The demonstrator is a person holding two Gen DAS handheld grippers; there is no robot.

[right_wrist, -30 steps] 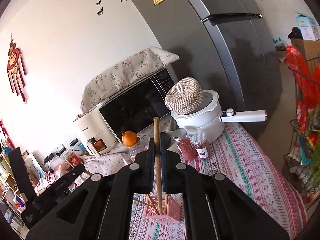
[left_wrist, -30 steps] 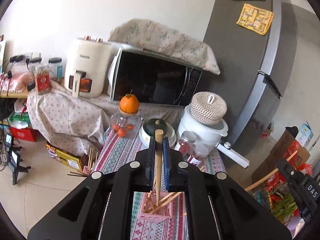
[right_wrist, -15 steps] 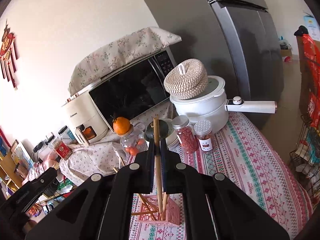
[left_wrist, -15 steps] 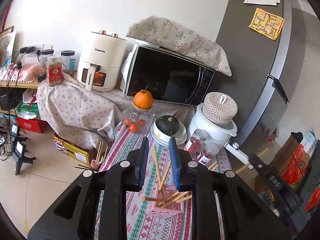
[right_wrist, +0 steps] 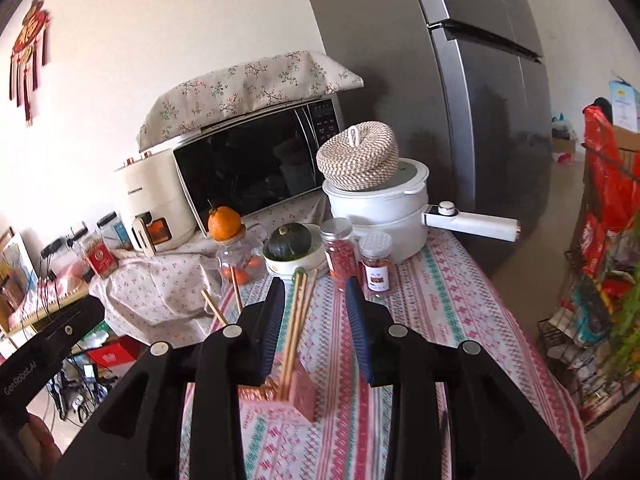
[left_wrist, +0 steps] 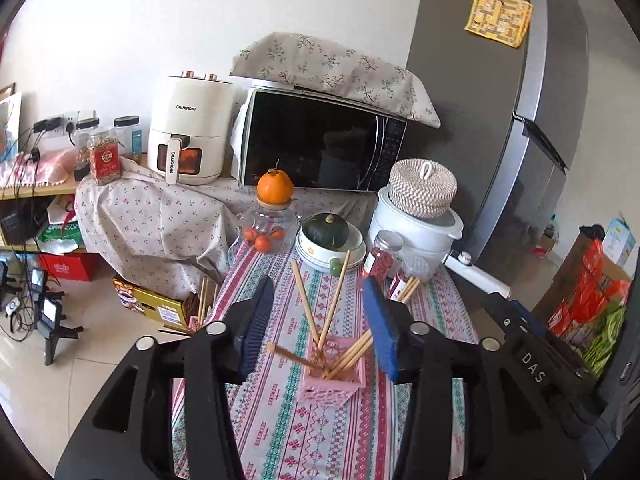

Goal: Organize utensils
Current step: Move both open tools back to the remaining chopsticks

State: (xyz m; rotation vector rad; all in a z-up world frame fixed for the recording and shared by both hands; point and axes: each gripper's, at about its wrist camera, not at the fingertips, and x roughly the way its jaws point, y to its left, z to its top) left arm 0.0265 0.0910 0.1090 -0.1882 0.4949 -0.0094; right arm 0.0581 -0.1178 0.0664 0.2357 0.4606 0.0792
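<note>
A pink lattice holder (left_wrist: 334,376) stands on the striped tablecloth (left_wrist: 328,436) and holds several wooden chopsticks (left_wrist: 335,300) that lean apart. My left gripper (left_wrist: 318,286) is open and empty, its blue pads either side of the chopsticks, above the holder. In the right wrist view the holder (right_wrist: 288,394) sits just below my right gripper (right_wrist: 316,284), which is open and empty, with chopsticks (right_wrist: 296,316) standing free between its pads. More chopsticks (left_wrist: 204,300) stick up at the table's left edge.
Behind the holder stand a bowl with a green squash (left_wrist: 330,236), a glass jar topped by an orange (left_wrist: 274,216), two spice jars (left_wrist: 384,258), and a white pot with a woven lid (left_wrist: 420,208). A microwave (left_wrist: 320,144) and fridge (left_wrist: 520,120) stand beyond.
Both grippers opened and let go of their chopsticks, first the left, then the right. The chopsticks now rest in the pink holder. Both grippers pulled back and up a little.
</note>
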